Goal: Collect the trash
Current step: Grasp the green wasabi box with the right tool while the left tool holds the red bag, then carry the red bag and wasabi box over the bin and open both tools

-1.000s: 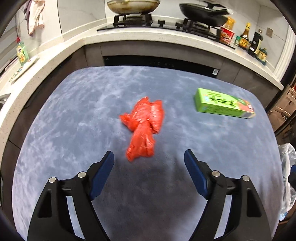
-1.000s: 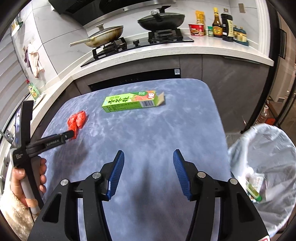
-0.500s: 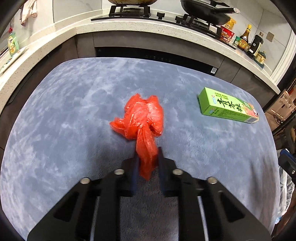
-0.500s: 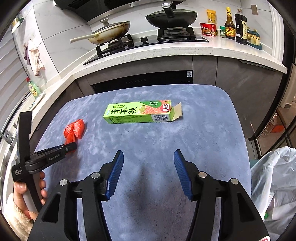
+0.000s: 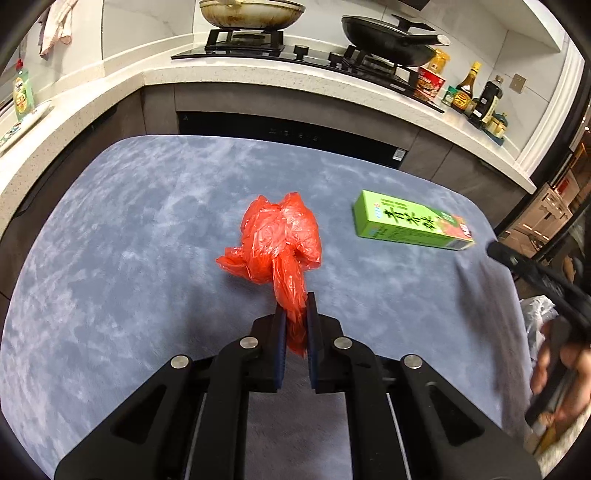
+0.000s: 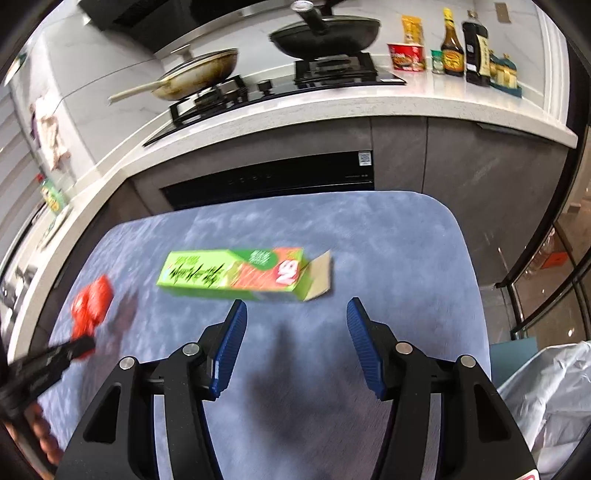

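My left gripper [image 5: 295,306] is shut on the tail of a crumpled red plastic bag [image 5: 280,236]; the bag's bulk hangs just beyond the fingertips over the blue-grey table [image 5: 129,258]. A green carton [image 5: 410,225] with an open flap lies to its right. In the right wrist view my right gripper [image 6: 295,310] is open and empty, just short of the green carton [image 6: 236,275]. The red bag [image 6: 92,306] shows at far left there, held by the left gripper. A white trash bag [image 6: 546,398] sits off the table's right edge.
A kitchen counter [image 6: 332,110] wraps behind the table with a hob, two pans [image 6: 325,33] and sauce bottles [image 6: 465,48]. A dark oven front [image 6: 269,181] lies below it. The table's right edge drops off toward the trash bag.
My left gripper closed on the red bag's tail and has begun lifting it. My right gripper moved forward toward the green carton, still open.
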`<state>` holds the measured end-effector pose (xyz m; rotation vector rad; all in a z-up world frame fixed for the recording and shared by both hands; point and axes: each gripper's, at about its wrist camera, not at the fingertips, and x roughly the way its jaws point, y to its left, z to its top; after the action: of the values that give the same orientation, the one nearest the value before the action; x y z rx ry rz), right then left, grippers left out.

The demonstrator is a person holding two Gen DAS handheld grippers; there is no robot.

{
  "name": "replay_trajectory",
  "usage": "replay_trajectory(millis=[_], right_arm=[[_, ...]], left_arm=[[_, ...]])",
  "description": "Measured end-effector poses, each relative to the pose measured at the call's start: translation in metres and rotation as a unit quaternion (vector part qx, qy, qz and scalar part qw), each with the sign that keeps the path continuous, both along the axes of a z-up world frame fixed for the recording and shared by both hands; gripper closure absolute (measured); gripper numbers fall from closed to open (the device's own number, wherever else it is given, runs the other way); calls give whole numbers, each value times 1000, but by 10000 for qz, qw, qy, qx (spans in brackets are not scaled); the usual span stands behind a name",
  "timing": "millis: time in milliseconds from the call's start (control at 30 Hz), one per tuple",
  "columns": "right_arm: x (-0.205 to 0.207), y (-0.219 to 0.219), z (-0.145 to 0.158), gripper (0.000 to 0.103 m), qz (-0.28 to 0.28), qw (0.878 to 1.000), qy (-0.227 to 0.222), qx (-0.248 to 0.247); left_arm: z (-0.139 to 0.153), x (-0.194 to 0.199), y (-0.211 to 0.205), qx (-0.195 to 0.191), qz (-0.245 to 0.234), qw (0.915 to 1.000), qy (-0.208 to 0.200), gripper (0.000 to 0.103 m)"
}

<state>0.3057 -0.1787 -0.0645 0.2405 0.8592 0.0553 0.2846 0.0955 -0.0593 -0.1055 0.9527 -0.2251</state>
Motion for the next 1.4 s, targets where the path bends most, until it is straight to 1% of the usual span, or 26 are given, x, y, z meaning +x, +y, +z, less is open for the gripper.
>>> replay_trajectory(millis=[133, 200, 300, 367, 500, 533, 600, 633, 700, 933, 967, 1000, 1033, 1067, 1100, 1200, 1300, 1400], right_arm=[[16, -13, -7, 61, -125, 9998, 44, 166], [24, -17, -13, 68, -152, 9996, 103, 223], [32, -19, -20, 74, -146, 9992, 182, 314], [36, -20, -24, 75, -149, 9990, 173, 381], [38, -21, -25, 80, -164, 9988, 158, 444], [36, -23, -24, 80, -209, 9987, 147, 435], [33, -29, -23, 80, -279, 9979, 115, 575], [33, -31, -25, 80, -291, 9972, 159, 675], [34, -33, -29, 80, -289, 9968, 208, 714], [41, -29, -39, 80, -110, 9947, 267, 989], [42, -27, -41, 82, -68, 9941, 287, 1041], [42, -26, -43, 90, -39, 9939, 303, 1060], [42, -23, -44, 95, 9, 9939, 315, 1061], [41, -22, -45, 98, 37, 9938, 311, 1070], [39, -21, -44, 101, 49, 9938, 285, 1077], [28, -19, -35, 101, 31, 9948, 157, 1009], [8, -20, -17, 101, -26, 9956, -49, 936], [-20, -24, 8, 101, -121, 9966, -266, 774]], left_arm=[[-2, -4, -5, 2, -66, 10000, 39, 94], [-4, -5, -7, -7, -81, 9999, 73, 94], [-7, -5, -11, -19, -104, 9999, 118, 94], [-9, -5, -14, -1, -147, 9998, 134, 94], [-12, -6, -19, 24, -205, 9996, 167, 94], [-12, -7, -19, 29, -208, 9996, 163, 94], [-11, -7, -20, 29, -219, 9996, 156, 94], [-11, -7, -20, 34, -225, 9996, 152, 94], [-11, -7, -20, 42, -231, 9996, 153, 94], [-12, -8, -23, 40, -247, 9995, 173, 94], [-12, -8, -24, 38, -265, 9995, 177, 94], [-12, -8, -25, 44, -275, 9995, 178, 94], [-12, -8, -26, 52, -284, 9994, 177, 94], [-12, -9, -27, 49, -300, 9994, 173, 94], [-11, -9, -28, 52, -310, 9994, 161, 94], [-5, -12, -30, 44, -349, 9993, 109, 94], [4, -18, -34, 27, -396, 9992, 31, 94], [16, -29, -42, -8, -501, 9987, -69, 94]])
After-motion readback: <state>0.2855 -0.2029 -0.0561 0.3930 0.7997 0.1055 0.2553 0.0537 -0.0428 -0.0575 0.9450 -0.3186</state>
